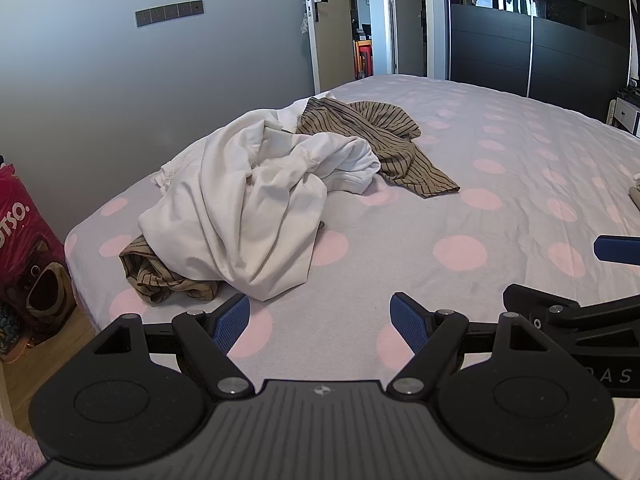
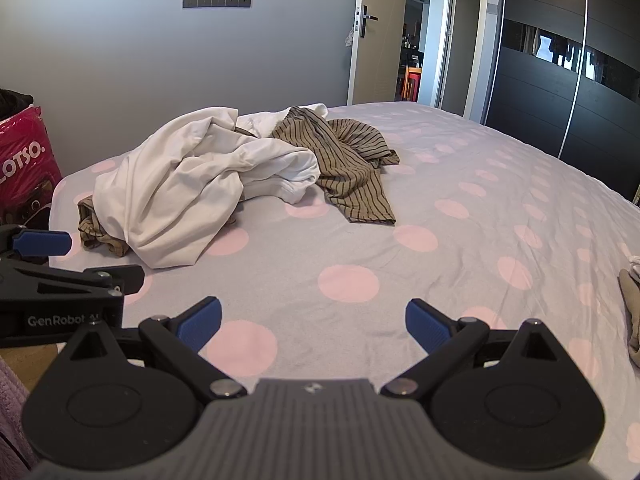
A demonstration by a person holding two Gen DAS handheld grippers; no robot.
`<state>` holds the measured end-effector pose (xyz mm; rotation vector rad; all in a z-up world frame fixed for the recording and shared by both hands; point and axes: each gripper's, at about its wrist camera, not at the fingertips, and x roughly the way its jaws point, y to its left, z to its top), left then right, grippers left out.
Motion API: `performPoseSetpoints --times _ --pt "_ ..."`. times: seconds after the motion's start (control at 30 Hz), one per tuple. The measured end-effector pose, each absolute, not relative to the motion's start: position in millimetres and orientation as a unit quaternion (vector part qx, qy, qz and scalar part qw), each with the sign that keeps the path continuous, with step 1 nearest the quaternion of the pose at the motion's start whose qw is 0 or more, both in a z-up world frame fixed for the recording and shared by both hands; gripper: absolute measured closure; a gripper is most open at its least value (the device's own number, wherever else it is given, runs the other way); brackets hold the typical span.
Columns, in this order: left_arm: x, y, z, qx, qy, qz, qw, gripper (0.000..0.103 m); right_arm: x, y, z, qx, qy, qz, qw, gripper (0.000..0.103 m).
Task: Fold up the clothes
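A crumpled white garment (image 1: pixel 256 200) (image 2: pixel 184 188) lies heaped on the left side of the bed. A brown striped garment (image 1: pixel 384 140) (image 2: pixel 352 160) is tangled with it: one part spreads to the right, another bunch (image 1: pixel 160 272) (image 2: pixel 96 232) pokes out under the white heap. My left gripper (image 1: pixel 320 322) hovers open over the sheet just short of the heap, nothing between its blue pads. My right gripper (image 2: pixel 312 324) is also open and empty, above the sheet beside the left one, whose body (image 2: pixel 60 292) shows at the left edge.
The bed (image 1: pixel 480 200) wears a grey sheet with pink dots. A pink bag (image 1: pixel 24 240) stands on the floor at the bed's left corner. More cloth (image 2: pixel 632 304) lies at the bed's right edge. An open door and a dark wardrobe (image 1: pixel 540 32) stand beyond.
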<state>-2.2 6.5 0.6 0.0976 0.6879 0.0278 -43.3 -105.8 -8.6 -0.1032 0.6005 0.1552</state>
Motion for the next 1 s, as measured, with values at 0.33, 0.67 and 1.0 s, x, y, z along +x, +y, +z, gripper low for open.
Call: performPoseSetpoints --times 0.33,0.67,1.0 --pt "-3.9 4.0 -0.1 0.048 0.339 0.012 0.940 0.026 -43.4 -105.5 -8.8 -0.053 0.297 0.077 0.950 0.004" --pt "-3.9 3.2 -4.2 0.049 0.344 0.012 0.937 0.026 -43.0 -105.0 -9.4 -0.054 0.299 0.076 0.950 0.004" --pt "1.8 16.5 -11.1 0.020 0.345 0.023 0.938 0.026 -41.2 -107.6 -11.7 -0.051 0.304 0.072 0.949 0.004"
